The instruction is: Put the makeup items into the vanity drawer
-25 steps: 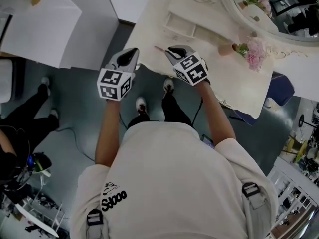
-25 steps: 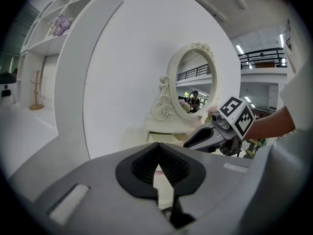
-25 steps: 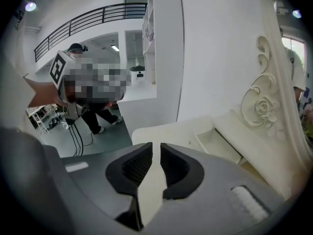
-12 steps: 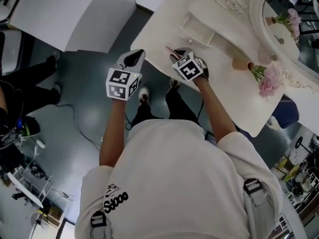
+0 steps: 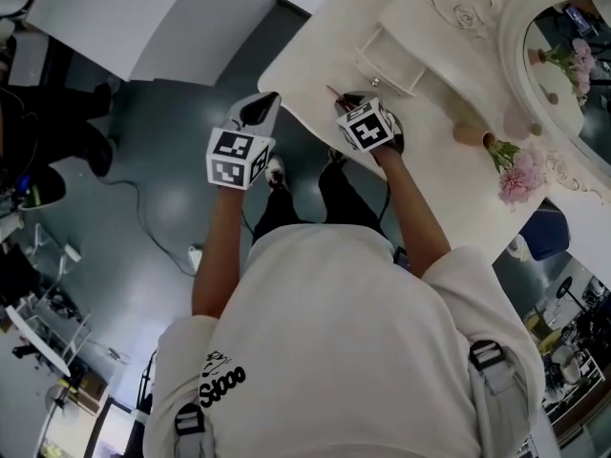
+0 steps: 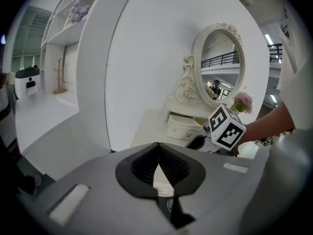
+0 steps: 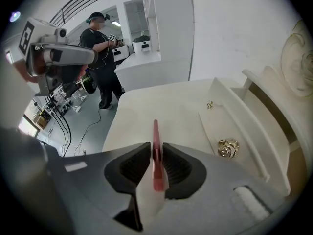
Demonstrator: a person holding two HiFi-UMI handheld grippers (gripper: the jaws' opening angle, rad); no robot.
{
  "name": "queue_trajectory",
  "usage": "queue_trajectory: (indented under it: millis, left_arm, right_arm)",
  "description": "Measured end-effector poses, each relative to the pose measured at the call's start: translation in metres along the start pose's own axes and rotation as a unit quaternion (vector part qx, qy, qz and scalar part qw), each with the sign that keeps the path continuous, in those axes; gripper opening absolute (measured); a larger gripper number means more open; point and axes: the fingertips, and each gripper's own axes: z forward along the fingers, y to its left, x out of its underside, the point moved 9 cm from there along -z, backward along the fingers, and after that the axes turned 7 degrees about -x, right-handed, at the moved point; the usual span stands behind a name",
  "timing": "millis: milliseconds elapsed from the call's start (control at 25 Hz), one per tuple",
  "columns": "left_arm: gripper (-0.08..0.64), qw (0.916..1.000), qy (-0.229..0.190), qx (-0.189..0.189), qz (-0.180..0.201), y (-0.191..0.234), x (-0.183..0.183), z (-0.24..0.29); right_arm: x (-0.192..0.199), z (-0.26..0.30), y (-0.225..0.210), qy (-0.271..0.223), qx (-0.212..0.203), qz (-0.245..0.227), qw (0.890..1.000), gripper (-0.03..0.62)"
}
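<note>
change: both grippers sit lower than a sec ago; right gripper (image 7: 156, 145) is now just over the surface (image 5: 315, 55), near the open drawer (image 5: 393, 63)
right fingers: just been closing, pinching a pink pencil (image 7: 155, 129), tip poking out front
left gripper (image 6: 157, 151): fingers closed, empty, off the surface's edge
around: flowers (image 5: 518, 175) and mirror (image 5: 573, 74) further back

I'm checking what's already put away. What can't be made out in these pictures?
Drawer inside: too small and pale in the head view; hidden by its own front in the left gripper view.
Pink stick: kind of makeup unclear, no label shows in the right gripper view.
Mirror: cut off by the head view's edge.
</note>
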Motion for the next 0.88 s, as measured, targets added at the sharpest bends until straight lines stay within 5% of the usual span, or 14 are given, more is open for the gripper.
queue_trajectory:
  millis: [440, 880]
  left_arm:
    - [0.017, 0.9993, -0.019, 0.020, 0.024, 0.003, -0.009, -0.015]
    - [0.017, 0.9950, -0.058, 0.059, 0.055, 0.013, -0.033, -0.037]
  right_arm:
    - [-0.007, -0.001, 0.006, 0.006, 0.028, 0.021, 0.999, 0.048]
    - [-0.013, -0.062, 0.038, -0.062, 0.108, 0.064, 0.990, 0.048]
